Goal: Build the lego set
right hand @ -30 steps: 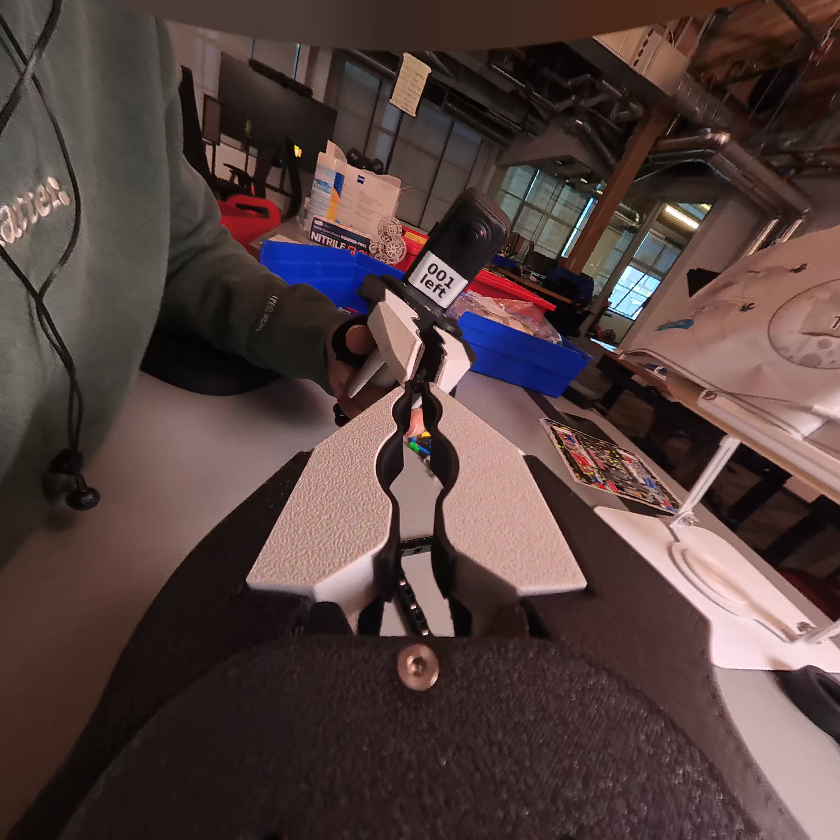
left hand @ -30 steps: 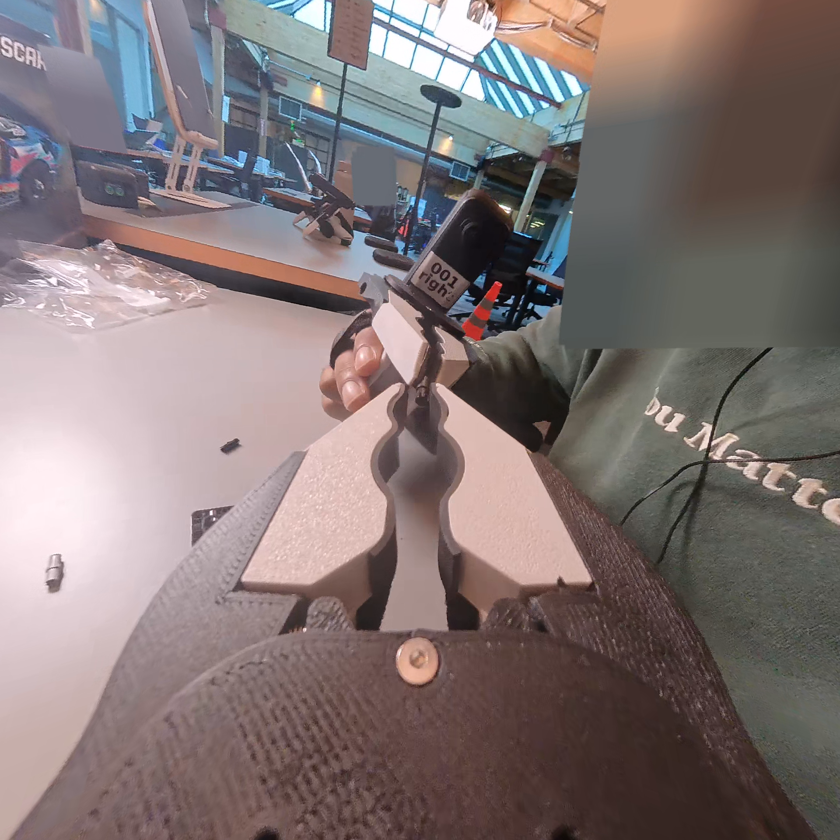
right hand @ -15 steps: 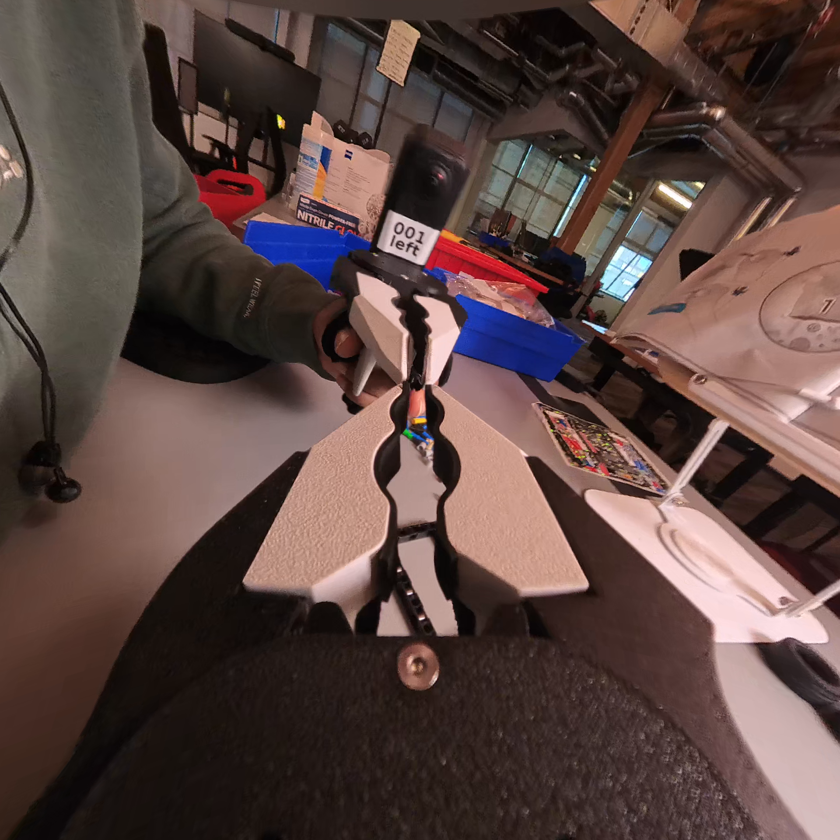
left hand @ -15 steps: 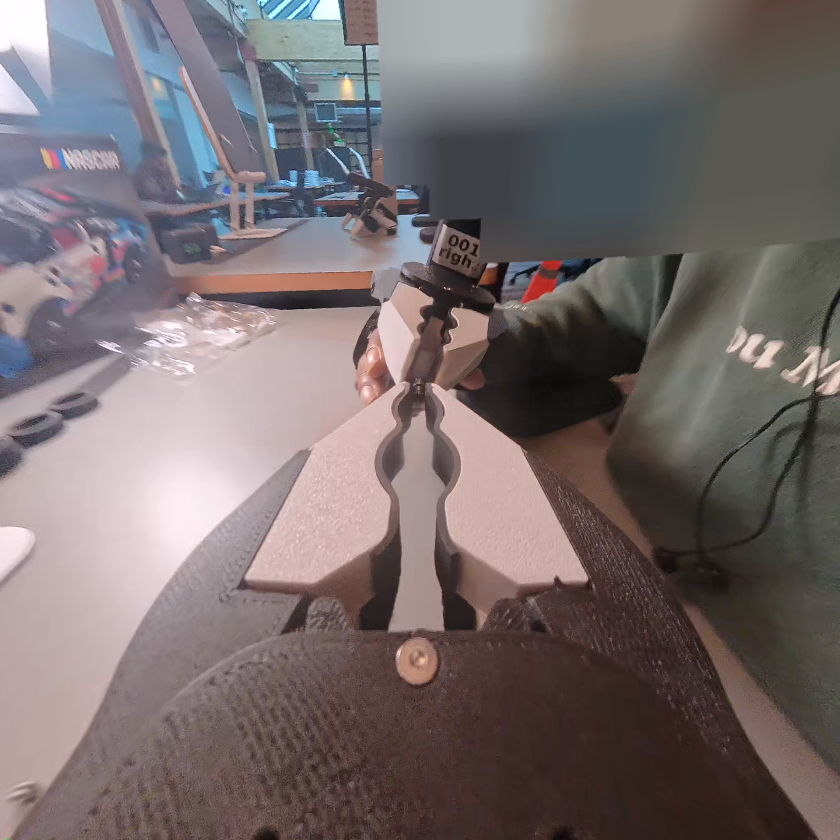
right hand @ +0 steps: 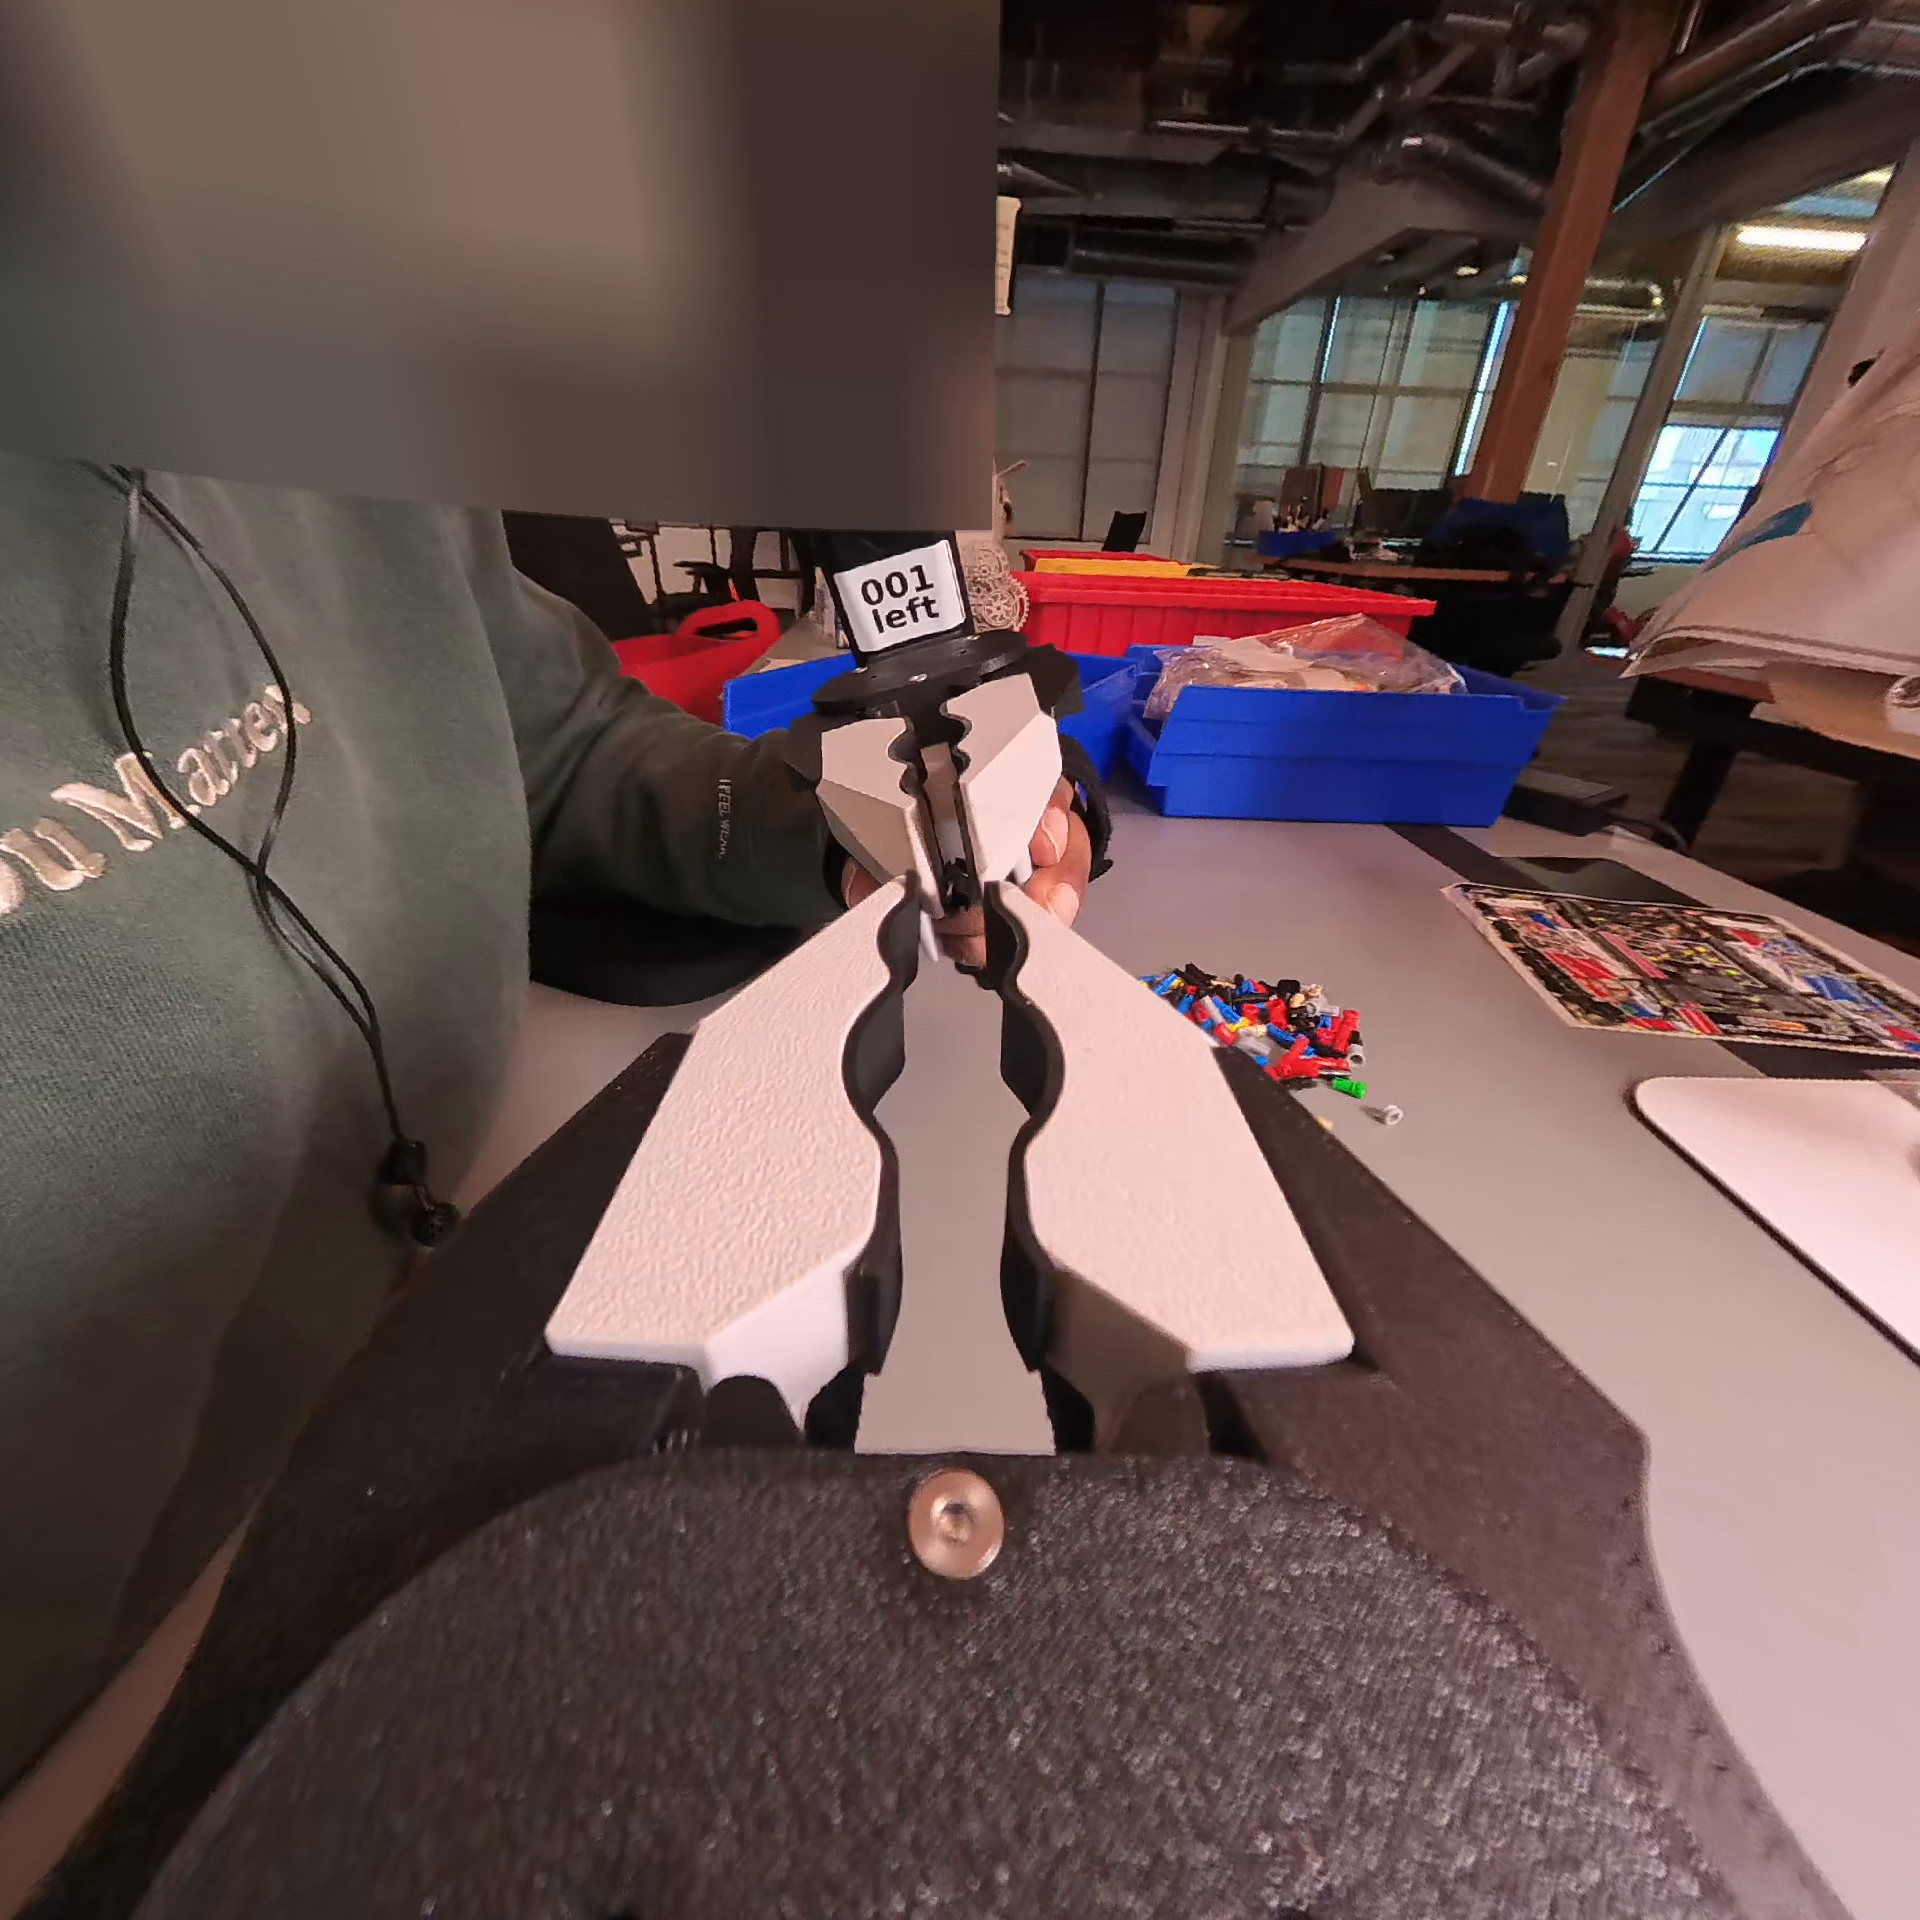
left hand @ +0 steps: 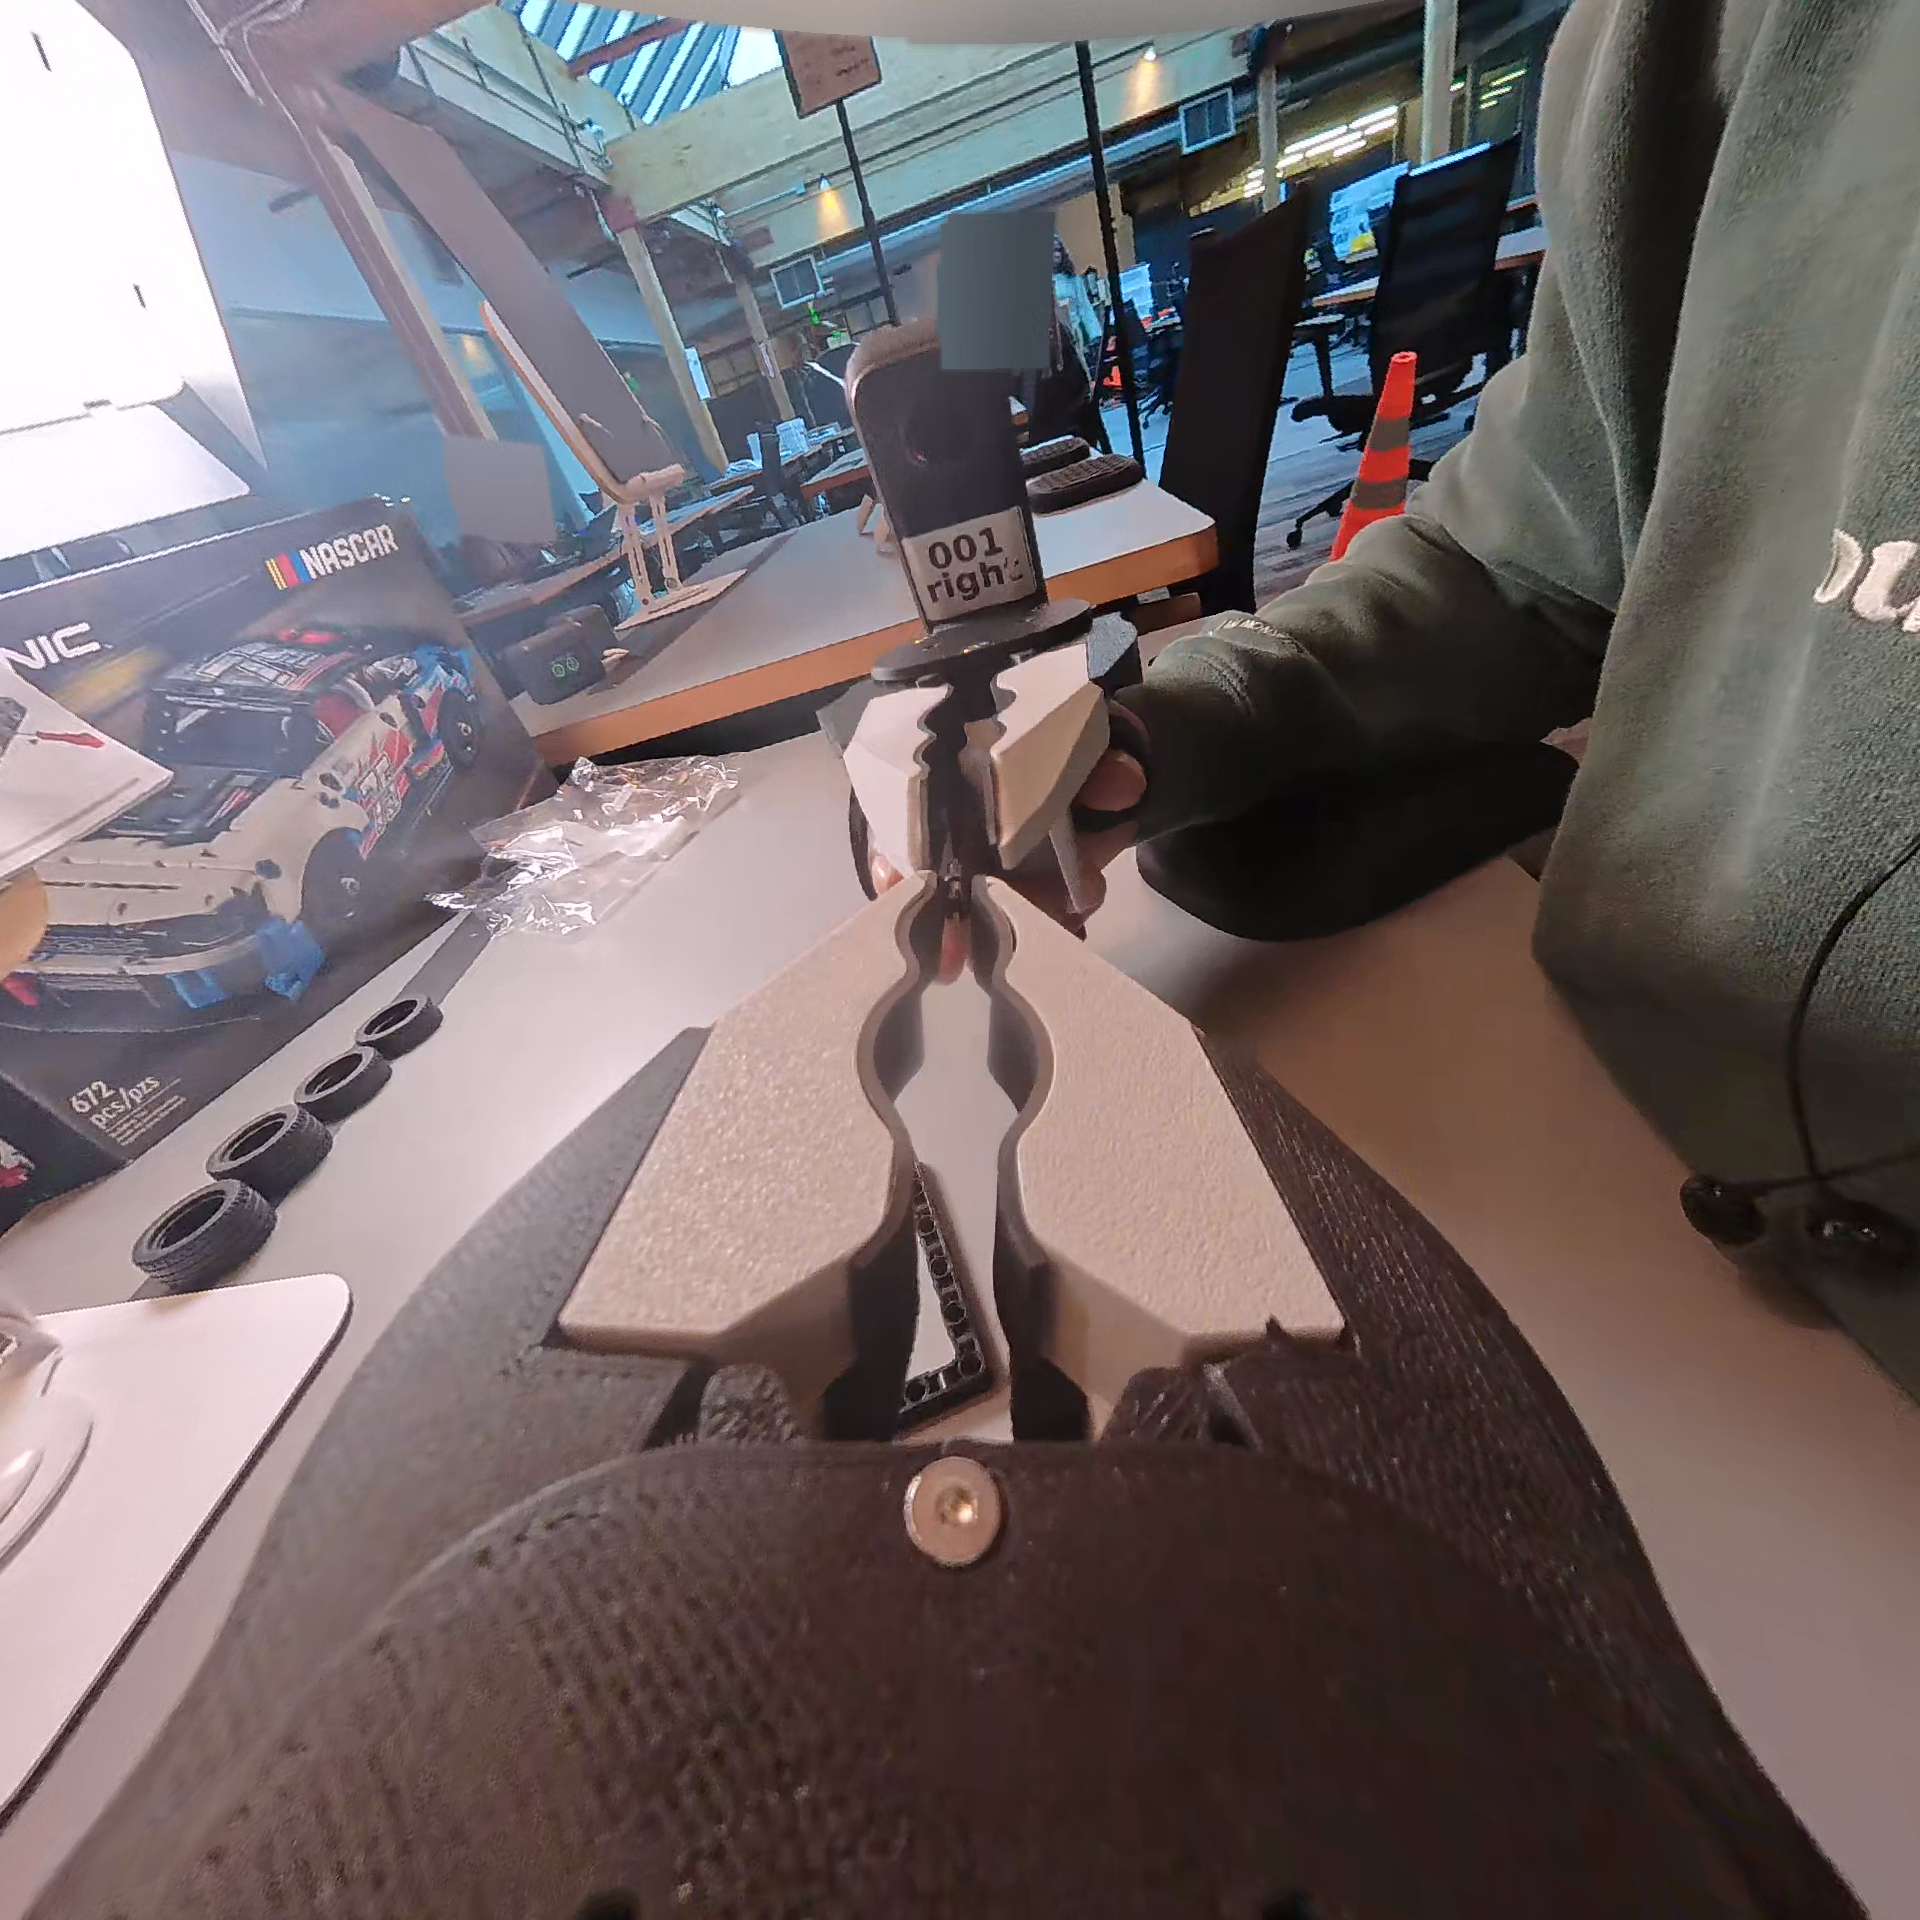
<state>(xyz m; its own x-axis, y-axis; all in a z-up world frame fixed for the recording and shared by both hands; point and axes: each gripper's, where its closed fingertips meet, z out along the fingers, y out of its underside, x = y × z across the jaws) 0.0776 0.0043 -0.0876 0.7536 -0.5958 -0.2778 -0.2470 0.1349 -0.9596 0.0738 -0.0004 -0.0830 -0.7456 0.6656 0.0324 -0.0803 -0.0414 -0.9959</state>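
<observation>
My two grippers meet tip to tip above the grey table (right hand: 1507, 1299). My left gripper (left hand: 952, 896) is shut on a small black lego piece (right hand: 961, 885), which pokes from its tip in the right wrist view. My right gripper (right hand: 951, 902) is open a little, with a fingertip on either side of that piece. It also shows in the left wrist view (left hand: 954, 868), facing me in a person's hand. A black L-shaped beam (left hand: 948, 1299) lies on the table under my left fingers.
The lego box (left hand: 260, 748), several black tyres (left hand: 270, 1143) and an empty plastic bag (left hand: 592, 831) lie to the left. A pile of small coloured pieces (right hand: 1262, 1013), a sticker sheet (right hand: 1683, 966), blue bins (right hand: 1330, 738) and a white stand base (right hand: 1787, 1164) lie to the right. The grippers are tip to tip, or close to it.
Both grippers have swung round while staying tip to tip, so the backgrounds shifted. The right gripper's fingers have spread apart a little. The L-shaped beam now shows under the left gripper.
</observation>
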